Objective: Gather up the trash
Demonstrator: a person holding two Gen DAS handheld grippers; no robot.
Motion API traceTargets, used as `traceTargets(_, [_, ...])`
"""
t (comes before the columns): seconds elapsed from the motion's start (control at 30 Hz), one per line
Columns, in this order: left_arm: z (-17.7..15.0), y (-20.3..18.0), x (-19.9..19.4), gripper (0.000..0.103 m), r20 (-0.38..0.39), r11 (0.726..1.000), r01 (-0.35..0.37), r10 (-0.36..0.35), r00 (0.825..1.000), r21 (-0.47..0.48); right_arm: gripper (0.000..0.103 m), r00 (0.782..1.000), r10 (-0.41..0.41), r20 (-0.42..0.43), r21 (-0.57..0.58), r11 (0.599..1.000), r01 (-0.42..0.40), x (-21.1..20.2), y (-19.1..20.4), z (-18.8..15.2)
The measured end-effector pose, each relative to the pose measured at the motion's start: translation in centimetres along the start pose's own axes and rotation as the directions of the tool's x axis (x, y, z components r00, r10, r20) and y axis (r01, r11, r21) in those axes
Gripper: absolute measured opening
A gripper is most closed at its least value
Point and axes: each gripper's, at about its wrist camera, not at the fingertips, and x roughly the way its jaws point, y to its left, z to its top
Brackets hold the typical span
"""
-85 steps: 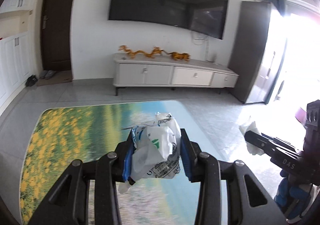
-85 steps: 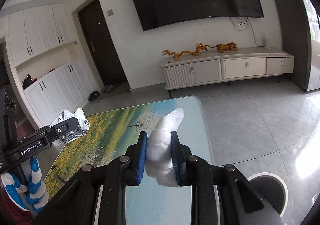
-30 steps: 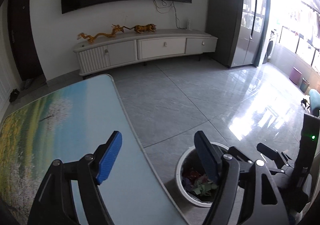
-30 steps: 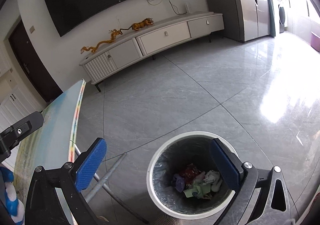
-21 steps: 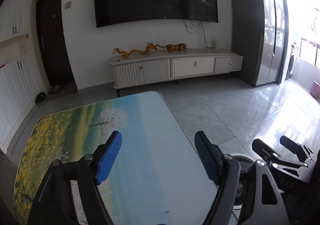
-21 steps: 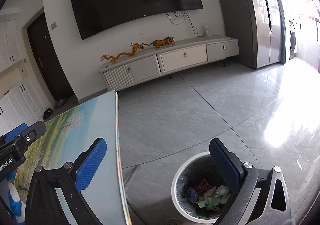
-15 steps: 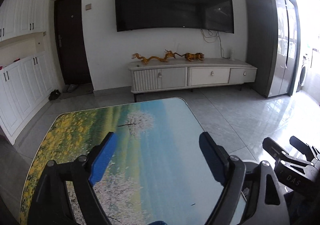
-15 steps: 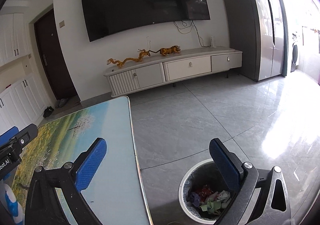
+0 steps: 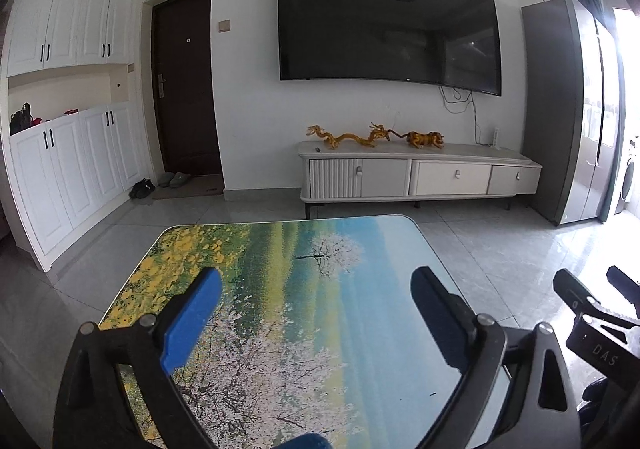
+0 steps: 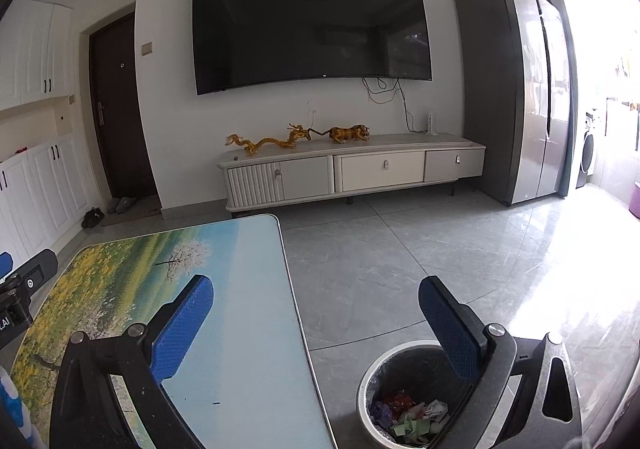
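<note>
Trash fills bin (just beside table edge).

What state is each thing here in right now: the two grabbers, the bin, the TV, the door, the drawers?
Left gripper: fingers opening, nothing between them.
Right gripper: open, empty.
Trash bin: lined, holding crumpled trash.
TV: off.
Door: closed.
Cabinet drawers: closed.
Table: bare.

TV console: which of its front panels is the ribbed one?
The leftmost panel of the TV console, below the golden dragon figurine. It has vertical ribs; the panels to its right are smooth, each with a small knob.
</note>
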Motion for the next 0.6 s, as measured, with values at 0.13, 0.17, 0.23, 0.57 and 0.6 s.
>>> traceTargets(0.13, [0.0, 0.3, -0.9, 0.097, 0.022, 1.000, -0.009, 0.009, 1.000, 0.003, 0.103, 1.000, -0.018, 0.021, -0.003, 1.000, 0.018, -0.6, -0.2, 0.0])
traceTargets(0.17, [0.0, 0.4, -1.1, 0.097, 0.028, 1.000, -0.012, 0.012, 1.000, 0.003, 0.103, 0.999, -0.023, 0.025, -0.005, 1.000, 0.023, -0.8, -0.1, 0.1])
traceTargets(0.23, [0.0, 0.6, -1.4, 0.097, 0.034, 1.000, -0.017, 0.017, 0.999, 0.001, 0.103, 0.999, -0.035, 0.035, -0.009, 0.999, 0.036, -1.1, -0.2, 0.1])
traceTargets(0.57, [-0.3, 0.9, -1.6, 0.097, 0.033, 1.000, -0.027, 0.027, 0.999, 0.000, 0.103, 0.997, -0.058, 0.049, -0.021, 0.998, 0.059, -1.5, -0.3, -0.4])
traceTargets(0.6, [-0.3, 0.9, -1.6, 0.097, 0.029, 1.000, -0.024, 0.024, 0.999, 0.001, 0.103, 0.997, -0.058, 0.048, -0.019, 0.998, 0.059, -1.5, -0.3, -0.5])
